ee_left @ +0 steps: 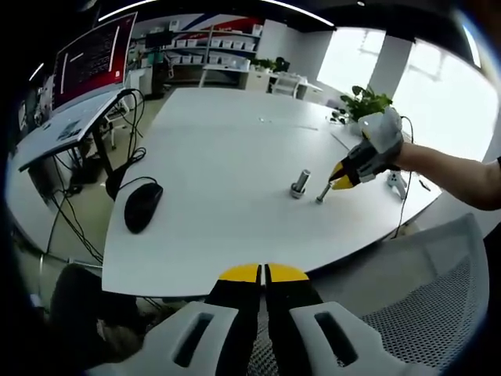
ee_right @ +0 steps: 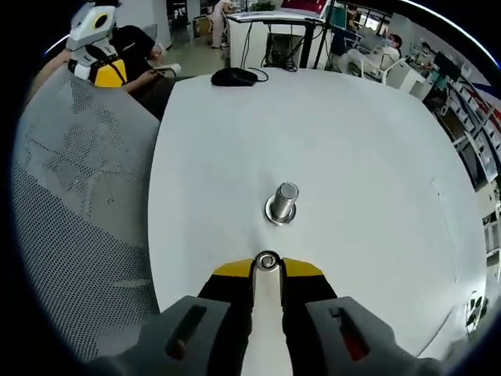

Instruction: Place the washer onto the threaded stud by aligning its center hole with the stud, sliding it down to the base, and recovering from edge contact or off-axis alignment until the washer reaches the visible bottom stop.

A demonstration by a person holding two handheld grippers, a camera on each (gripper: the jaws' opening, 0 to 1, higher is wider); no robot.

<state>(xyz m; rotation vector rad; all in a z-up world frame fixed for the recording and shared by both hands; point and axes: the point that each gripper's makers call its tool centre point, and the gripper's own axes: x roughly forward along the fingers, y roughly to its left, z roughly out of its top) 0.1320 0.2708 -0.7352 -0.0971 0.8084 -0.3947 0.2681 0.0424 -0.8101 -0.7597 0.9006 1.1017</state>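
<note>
The silvery washer (ee_right: 267,261), a small ring seen nearly face-on, sits pinched at yellow jaw tips just short of the upright shiny stud (ee_right: 282,203), which stands on its wider base on the white table.

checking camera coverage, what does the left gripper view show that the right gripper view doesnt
Left gripper view: a monitor on a side desk, a potted plant and the right claw from the side, near the stud.

Right gripper view: the washer pinched at the right claw's tips and the stud's round top seen from above.

Both: the stud, the white table, the black mouse and the mesh chair. The left claw is shut.
</note>
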